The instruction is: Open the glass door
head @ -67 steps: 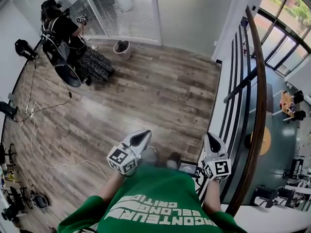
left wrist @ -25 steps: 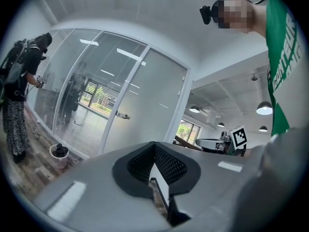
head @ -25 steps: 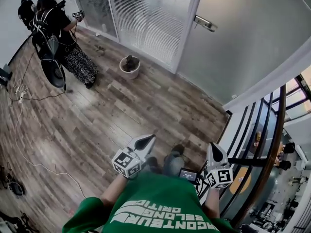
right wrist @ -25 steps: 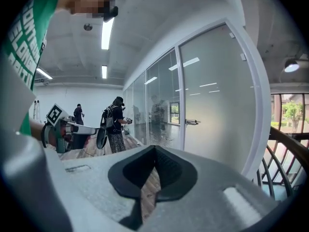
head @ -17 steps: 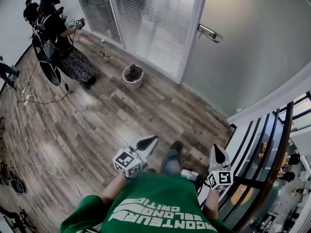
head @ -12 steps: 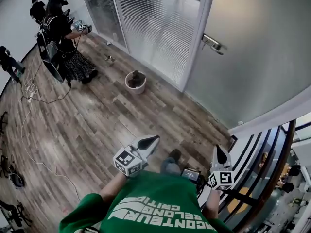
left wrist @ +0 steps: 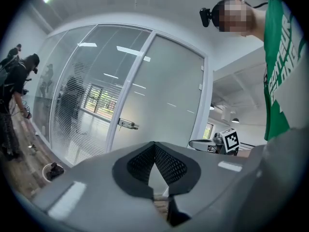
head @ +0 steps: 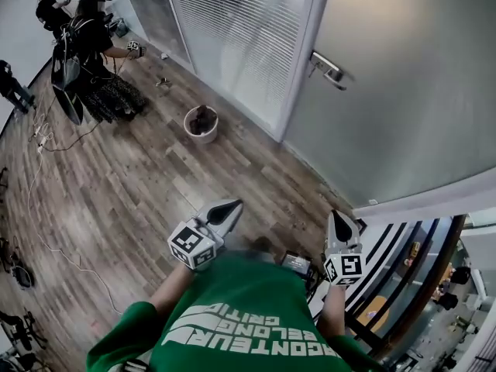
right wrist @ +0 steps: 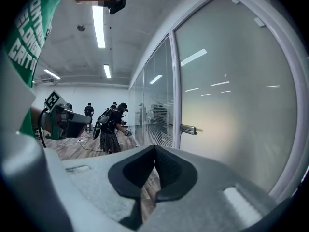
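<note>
Wood-plank floor (head: pixel 155 184) runs up to a glass partition (head: pixel 232 29) with blinds at 11 o'clock in the head view. The frosted glass door (head: pixel 403 99) fills 12 to 2 o'clock and appears shut. Its lever handle (head: pixel 328 67) sits near the door's left edge, long axis level along the pane. Left gripper (head: pixel 230 206) and right gripper (head: pixel 339 218) are held low before the person's chest, each with jaws pressed together on nothing. The handle lies at about 12 o'clock from the right gripper and 1 o'clock from the left, well apart from both. The right gripper is nearer and judged likelier to reach it. A small white pot (head: pixel 201 124) stands by the partition, off that line.
</note>
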{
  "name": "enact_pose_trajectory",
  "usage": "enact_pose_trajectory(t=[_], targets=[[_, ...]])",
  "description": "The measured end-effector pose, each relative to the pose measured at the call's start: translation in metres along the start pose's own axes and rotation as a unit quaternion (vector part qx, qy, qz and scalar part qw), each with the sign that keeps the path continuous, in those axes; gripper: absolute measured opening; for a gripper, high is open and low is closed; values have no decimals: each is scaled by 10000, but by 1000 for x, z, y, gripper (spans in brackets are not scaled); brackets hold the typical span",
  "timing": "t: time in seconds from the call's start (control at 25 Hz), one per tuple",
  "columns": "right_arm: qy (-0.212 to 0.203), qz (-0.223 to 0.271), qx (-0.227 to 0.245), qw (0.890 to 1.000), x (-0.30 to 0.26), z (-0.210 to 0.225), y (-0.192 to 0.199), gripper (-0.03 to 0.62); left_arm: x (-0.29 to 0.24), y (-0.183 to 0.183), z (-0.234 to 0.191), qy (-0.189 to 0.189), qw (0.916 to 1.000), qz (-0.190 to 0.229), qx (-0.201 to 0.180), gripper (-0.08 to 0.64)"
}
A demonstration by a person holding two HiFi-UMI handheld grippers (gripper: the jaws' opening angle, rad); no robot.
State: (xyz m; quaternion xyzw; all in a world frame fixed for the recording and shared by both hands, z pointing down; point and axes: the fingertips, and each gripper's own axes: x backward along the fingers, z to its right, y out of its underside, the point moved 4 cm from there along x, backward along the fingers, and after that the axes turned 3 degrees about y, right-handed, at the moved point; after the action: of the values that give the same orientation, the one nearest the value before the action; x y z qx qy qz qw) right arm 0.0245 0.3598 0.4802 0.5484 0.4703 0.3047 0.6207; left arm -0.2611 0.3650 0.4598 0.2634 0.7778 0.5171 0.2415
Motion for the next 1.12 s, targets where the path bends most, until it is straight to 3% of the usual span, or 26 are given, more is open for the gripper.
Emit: enact_pose_trajectory(t=[0.44,1.12], targets=[[-87,-96,160,9998,-68,46,-8,-6,-72,-1,-38,62,9998,-15,162,17],[292,-351,163,9988,-204,125,-38,-6,-204,-63,-147,588,9982,-41,106,17]])
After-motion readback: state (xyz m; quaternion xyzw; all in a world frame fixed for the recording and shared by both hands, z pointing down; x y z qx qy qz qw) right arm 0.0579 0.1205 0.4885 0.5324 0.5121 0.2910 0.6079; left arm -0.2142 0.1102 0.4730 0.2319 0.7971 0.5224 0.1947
